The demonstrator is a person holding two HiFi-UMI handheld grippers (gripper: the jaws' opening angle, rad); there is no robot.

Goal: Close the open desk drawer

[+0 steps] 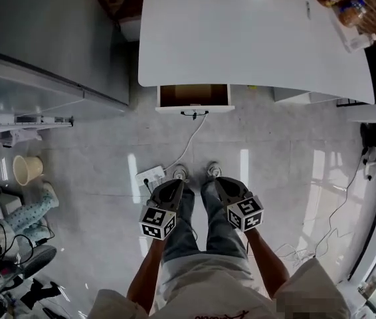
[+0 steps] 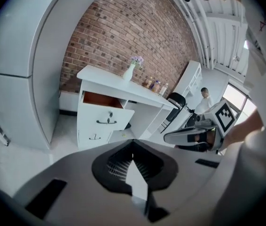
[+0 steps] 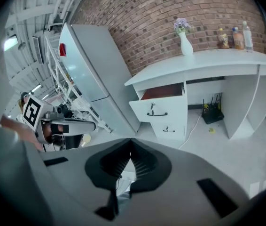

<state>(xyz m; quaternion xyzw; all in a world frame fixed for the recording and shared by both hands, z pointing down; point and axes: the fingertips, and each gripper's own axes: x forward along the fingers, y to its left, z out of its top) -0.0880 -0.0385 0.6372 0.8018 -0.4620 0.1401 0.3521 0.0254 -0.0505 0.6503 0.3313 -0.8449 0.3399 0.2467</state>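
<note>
The white desk (image 1: 254, 38) stands ahead of me, and its top drawer (image 1: 194, 98) is pulled out, showing a brown inside and a dark handle (image 1: 194, 114). In the left gripper view the open drawer (image 2: 107, 113) sits above a closed lower one. In the right gripper view it (image 3: 163, 105) is the upper of two. Both grippers hang low over the floor, well short of the desk. My left gripper (image 1: 173, 187) and right gripper (image 1: 222, 184) are shut with nothing held. The left gripper's jaws (image 2: 133, 146) and the right gripper's (image 3: 130, 143) meet at a point.
A tall grey refrigerator (image 1: 42, 38) stands left of the desk. A power strip (image 1: 149, 176) and its cable lie on the tiled floor between me and the drawer. A yellow bucket (image 1: 27, 169) and clutter sit at left. A vase (image 3: 185, 41) and bottles stand on the desk.
</note>
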